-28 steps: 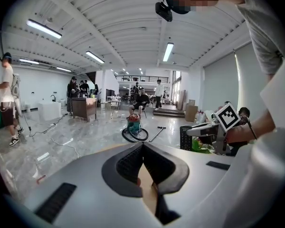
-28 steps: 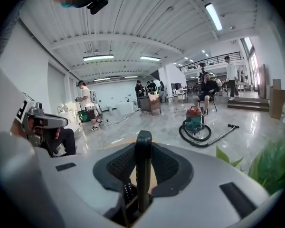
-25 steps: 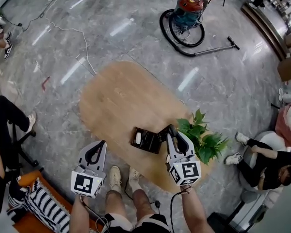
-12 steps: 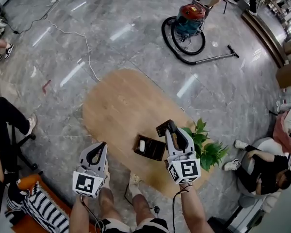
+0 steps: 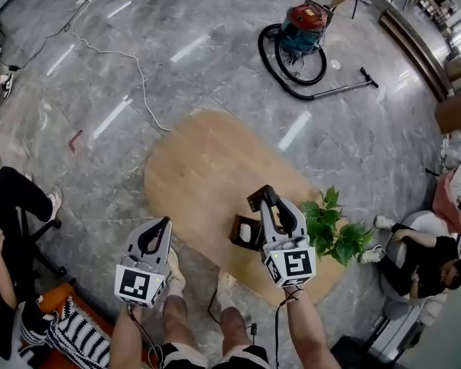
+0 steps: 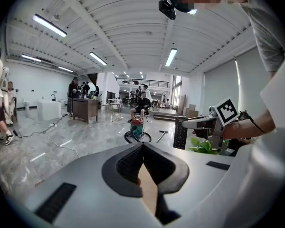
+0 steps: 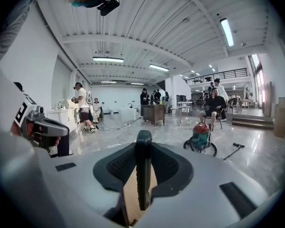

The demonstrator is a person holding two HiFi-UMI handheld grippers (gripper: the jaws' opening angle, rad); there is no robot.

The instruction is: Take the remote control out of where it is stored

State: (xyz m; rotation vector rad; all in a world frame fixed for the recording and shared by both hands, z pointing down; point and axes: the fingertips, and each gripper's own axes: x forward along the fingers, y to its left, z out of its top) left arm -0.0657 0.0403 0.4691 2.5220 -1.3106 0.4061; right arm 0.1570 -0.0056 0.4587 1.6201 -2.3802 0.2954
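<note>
Now 1 remote (image 7: pixel 143 170) clamped in R gripper (image 5: pixel 266 196) — 1 box (image 5: pixel 246 234), 1 table (image 5: pixel 200 160)

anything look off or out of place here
Nothing spilled or damaged. The one odd sight is the remote control held upright, edge-on, in the right gripper above the table. On the floor, the vacuum cleaner sits with its hose and wand sprawled out.

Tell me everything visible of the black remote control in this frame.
The slim black rectangular remote control is pinched edge-on between the right gripper's jaws, standing upright in the air, out of the dark box on the oval wooden table. Its plastic-looking face carries rows of small buttons. Only the jaws touch it.
</note>
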